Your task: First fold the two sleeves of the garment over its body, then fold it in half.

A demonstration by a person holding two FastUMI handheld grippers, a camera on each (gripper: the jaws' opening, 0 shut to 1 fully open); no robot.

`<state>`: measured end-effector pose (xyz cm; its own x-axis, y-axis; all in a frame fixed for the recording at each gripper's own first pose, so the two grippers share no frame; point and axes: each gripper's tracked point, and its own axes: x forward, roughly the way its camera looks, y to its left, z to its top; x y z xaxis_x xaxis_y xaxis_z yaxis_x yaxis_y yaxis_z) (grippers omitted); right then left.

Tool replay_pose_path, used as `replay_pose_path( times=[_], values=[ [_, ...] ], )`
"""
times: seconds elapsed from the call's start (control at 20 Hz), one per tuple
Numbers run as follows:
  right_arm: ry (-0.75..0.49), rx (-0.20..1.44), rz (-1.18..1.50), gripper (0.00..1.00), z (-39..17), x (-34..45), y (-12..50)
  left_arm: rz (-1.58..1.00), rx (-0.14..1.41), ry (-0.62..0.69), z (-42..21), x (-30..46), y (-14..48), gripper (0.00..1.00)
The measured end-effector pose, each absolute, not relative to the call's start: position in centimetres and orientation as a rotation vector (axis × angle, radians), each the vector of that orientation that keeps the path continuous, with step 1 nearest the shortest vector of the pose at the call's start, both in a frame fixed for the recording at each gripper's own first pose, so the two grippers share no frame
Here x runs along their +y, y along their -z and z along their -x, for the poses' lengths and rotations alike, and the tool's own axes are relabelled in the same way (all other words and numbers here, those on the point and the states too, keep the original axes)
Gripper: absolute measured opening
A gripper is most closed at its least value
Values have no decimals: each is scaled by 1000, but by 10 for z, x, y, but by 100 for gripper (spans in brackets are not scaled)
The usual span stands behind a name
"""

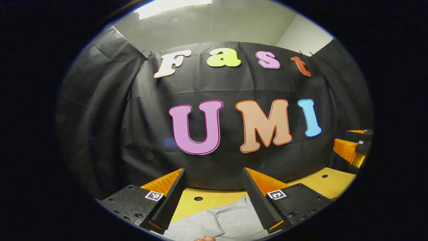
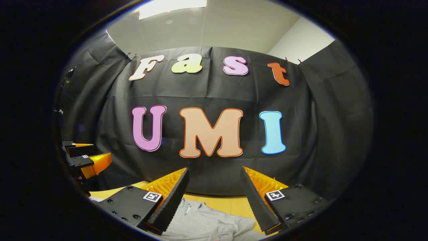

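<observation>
A light grey garment (image 1: 224, 219) lies on the yellow table (image 1: 321, 184), low in the left gripper view, with a fold edge across it. My left gripper (image 1: 214, 174) hangs open above it, nothing between its fingers. In the right gripper view the same grey garment (image 2: 207, 222) shows its collar and a short zip below my right gripper (image 2: 214, 172), which is open and holds nothing. The right gripper (image 1: 354, 147) appears at the far right of the left gripper view, and the left gripper (image 2: 85, 157) at the far left of the right gripper view.
The yellow table (image 2: 230, 204) has small round holes (image 1: 198, 198) in its top and runs back to the black cloth wall (image 1: 234, 167). A bit of a hand (image 1: 205, 238) shows at the bottom edge of the left gripper view.
</observation>
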<state>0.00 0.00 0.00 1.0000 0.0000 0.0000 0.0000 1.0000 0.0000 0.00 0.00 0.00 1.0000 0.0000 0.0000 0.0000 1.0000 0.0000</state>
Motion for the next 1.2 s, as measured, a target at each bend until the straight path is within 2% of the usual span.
replay_pose_path(
  times=[0.1,0.15,0.25,0.3,0.35,0.45,0.7,0.75,0.9,1.2],
  values=[
    [-1,5,2,97,-2,1,1,4,5,-3,-2,2,3,93],
    [-1,7,4,97,-3,2,2,6,8,-4,-2,2,4,96],
    [-3,11,8,97,-3,2,3,7,10,-9,-3,5,5,93],
    [-4,11,11,97,-4,2,5,8,9,-11,-3,6,5,96],
    [-4,10,14,97,-5,2,4,7,8,-14,-3,7,5,93],
    [-4,8,20,97,-7,3,4,11,6,-16,-4,8,6,96],
    [0,14,19,97,-8,1,8,13,11,-20,-7,9,9,96],
    [2,13,20,97,-8,0,7,14,10,-21,-8,9,8,93],
    [10,10,19,97,-6,-3,7,19,9,-20,-8,7,10,96],
    [16,33,13,97,-1,-16,17,24,14,-11,-8,2,11,96]
  ],
)
